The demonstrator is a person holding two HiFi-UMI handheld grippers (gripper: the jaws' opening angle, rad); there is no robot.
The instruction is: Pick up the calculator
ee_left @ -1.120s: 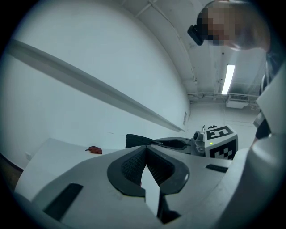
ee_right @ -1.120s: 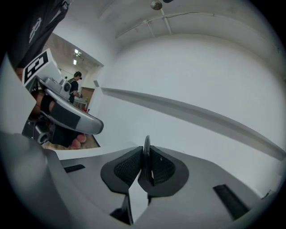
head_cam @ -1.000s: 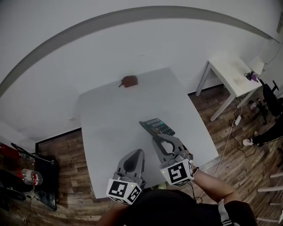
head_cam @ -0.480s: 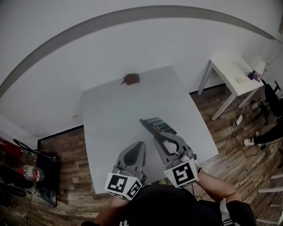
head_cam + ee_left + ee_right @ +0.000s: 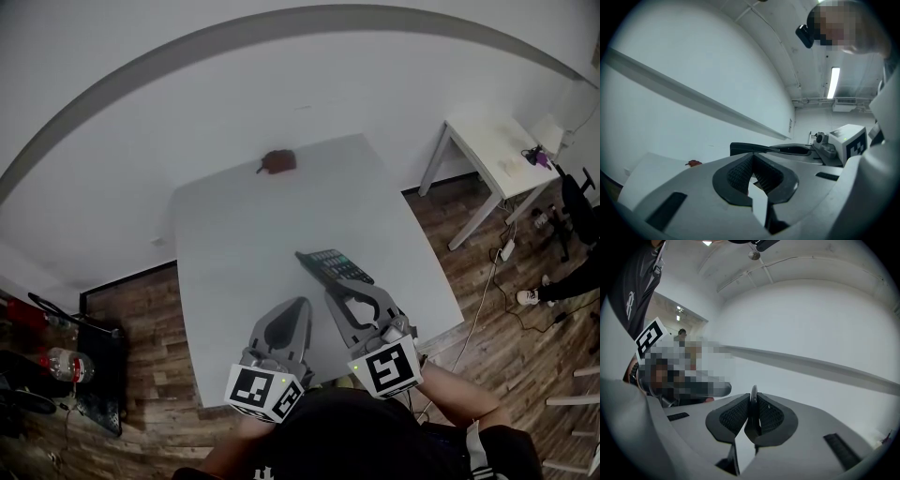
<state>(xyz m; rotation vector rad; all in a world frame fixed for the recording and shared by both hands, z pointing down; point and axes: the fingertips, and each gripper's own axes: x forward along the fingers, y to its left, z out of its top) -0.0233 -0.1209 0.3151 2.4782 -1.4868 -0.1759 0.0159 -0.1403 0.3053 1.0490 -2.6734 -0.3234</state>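
Observation:
The calculator (image 5: 335, 266), dark with rows of keys, is held over the grey table (image 5: 234, 244) by its near end. My right gripper (image 5: 334, 292) is shut on it. In the right gripper view the calculator (image 5: 753, 401) shows edge-on as a thin dark strip squeezed between the two ribbed pads (image 5: 733, 417). From the left gripper view the calculator (image 5: 754, 148) appears as a flat dark slab sticking out of the right gripper's jaws. My left gripper (image 5: 298, 306) hovers just left of the right one, near the table's front edge, shut and holding nothing.
A small brown object (image 5: 277, 161) lies at the table's far edge. A white side table (image 5: 497, 159) stands to the right, with cables and a person's shoe (image 5: 527, 300) on the wooden floor. A bottle (image 5: 66, 366) and dark gear lie on the floor at the left.
My right gripper has lifted a little with the calculator still in it. The left gripper has stayed where it was.

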